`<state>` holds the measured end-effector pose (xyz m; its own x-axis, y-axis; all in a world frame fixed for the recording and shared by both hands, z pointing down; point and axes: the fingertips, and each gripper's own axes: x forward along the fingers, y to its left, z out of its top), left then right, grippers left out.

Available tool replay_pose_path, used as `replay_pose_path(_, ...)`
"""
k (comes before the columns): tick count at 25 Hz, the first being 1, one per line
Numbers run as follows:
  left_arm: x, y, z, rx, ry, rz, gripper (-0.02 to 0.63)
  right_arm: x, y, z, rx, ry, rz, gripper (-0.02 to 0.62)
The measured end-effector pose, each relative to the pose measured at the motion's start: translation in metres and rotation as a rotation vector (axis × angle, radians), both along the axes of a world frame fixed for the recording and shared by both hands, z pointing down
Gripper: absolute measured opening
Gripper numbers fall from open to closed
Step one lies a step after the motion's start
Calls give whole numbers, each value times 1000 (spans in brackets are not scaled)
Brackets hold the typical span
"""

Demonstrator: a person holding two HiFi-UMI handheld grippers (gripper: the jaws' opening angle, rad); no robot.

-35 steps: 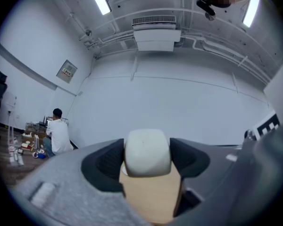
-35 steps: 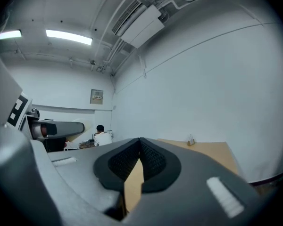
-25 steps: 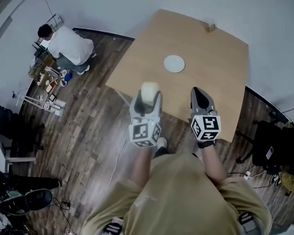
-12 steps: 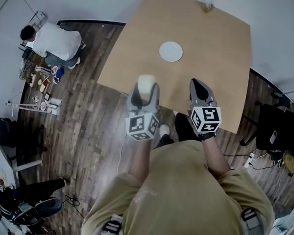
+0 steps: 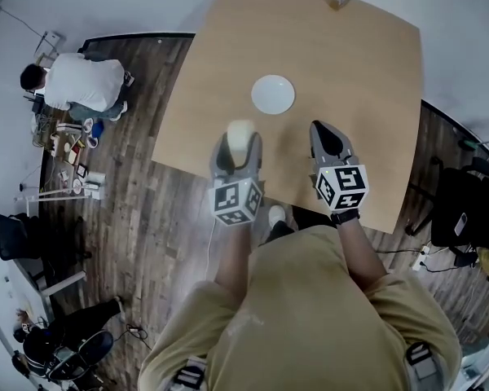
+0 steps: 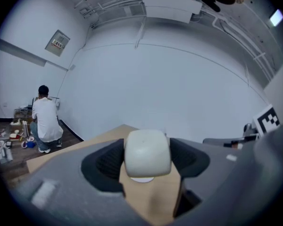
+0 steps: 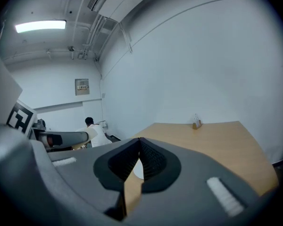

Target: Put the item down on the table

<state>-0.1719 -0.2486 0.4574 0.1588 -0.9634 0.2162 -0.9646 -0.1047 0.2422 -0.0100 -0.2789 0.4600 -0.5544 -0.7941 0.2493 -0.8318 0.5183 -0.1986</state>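
Altogether one pale block (image 6: 147, 153) in left tongs (image 5: 239, 142), one plate (image 5: 273, 94), one table (image 5: 354, 63)

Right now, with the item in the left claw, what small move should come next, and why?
Probably lower the left claw toward the bare table short of the white plate. Its jaws grip the pale rounded item, which appears to hang above the wood near the table's front edge, not resting on it.
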Motion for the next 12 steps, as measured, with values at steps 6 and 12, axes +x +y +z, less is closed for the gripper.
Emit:
replay_pose_path(6, 14, -65, 43, -87, -39, 31, 304, -20, -41, 30, -57, -28, -139, 5)
replay_pose_path(12, 35, -118, 104, -194, -88, 92, 302, -12, -77, 71, -145, -37, -134, 5)
